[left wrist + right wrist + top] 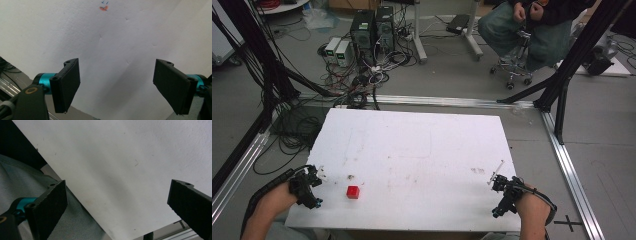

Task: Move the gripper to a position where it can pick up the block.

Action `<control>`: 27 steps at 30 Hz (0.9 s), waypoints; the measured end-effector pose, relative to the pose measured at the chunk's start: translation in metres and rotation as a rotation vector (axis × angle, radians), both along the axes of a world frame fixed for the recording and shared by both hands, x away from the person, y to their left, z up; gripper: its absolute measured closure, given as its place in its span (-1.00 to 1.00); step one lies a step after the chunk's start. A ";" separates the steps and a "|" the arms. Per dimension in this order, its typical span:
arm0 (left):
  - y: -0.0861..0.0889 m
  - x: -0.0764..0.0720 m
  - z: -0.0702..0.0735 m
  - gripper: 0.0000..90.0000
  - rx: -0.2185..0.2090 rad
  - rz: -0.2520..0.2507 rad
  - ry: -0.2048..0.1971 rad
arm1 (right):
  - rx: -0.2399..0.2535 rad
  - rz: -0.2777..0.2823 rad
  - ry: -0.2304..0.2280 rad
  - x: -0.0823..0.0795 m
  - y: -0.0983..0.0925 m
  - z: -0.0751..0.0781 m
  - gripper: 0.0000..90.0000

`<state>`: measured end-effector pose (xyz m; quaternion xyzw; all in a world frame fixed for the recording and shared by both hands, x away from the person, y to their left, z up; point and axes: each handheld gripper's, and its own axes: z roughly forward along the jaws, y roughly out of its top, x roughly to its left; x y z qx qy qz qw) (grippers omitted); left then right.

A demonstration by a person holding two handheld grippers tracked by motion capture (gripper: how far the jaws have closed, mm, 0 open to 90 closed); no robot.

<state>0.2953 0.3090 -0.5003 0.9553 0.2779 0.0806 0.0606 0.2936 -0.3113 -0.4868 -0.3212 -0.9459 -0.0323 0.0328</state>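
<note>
My left tongs (116, 87) and right tongs (117, 207) both gape wide, holding nothing, at the near corners of the board (422, 145). The red cube (353, 192) sits just right of my left tongs (probably the target). I judge nothing started; next, reach and close.

— What is the counter (422, 150) made of?
— Matt white, faintly pebbled like foam board, with scuffs and stains.
— And the left gripper (116, 87)?
— Dull black pads with a fine grain, on shiny teal metal-looking barrels.
— The red block (353, 192)?
— Smooth, looks like plastic.
</note>
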 end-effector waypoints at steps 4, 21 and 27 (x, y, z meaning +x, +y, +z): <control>0.000 0.000 0.000 -0.51 0.002 -0.002 0.000 | 0.004 -0.001 -0.006 -0.001 0.000 0.000 -0.95; 0.001 -0.001 0.001 -0.51 -0.015 0.005 -0.002 | 0.010 0.008 -0.012 -0.001 0.001 0.004 -0.95; 0.001 -0.001 0.000 -0.51 -0.013 0.002 0.002 | 0.012 0.005 -0.016 -0.001 0.001 0.004 -0.95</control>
